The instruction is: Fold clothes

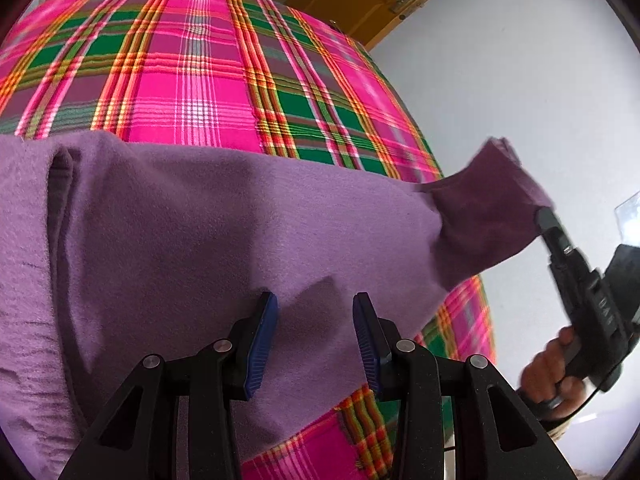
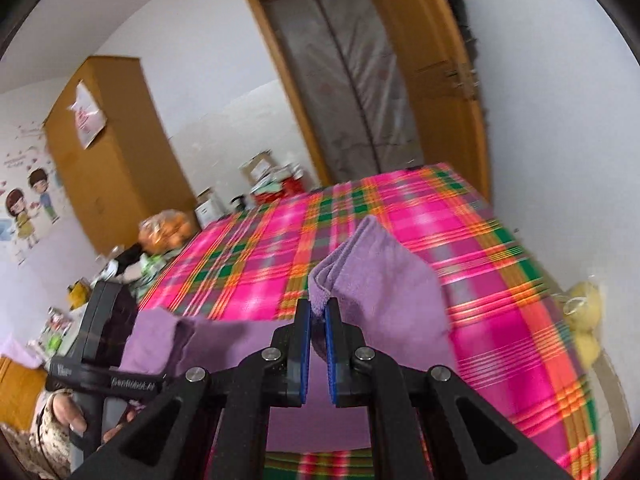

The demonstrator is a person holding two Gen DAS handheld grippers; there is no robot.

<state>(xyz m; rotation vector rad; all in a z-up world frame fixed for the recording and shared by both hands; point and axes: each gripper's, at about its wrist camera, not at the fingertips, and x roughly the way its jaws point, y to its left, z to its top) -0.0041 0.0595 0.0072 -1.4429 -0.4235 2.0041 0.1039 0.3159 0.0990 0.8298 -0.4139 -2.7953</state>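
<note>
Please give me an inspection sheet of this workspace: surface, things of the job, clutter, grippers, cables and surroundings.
Surface: plaid bedcover, pink and green.
Job's things: purple garment lying on it, one end lifted.
Clutter: boxes and bags beyond the bed's far edge.
Grippers: left gripper open over the garment; right gripper shut on the garment's folded edge.
Cables: thin black cable below the right hand.
Surroundings: wooden door, wardrobe, white walls.
</note>
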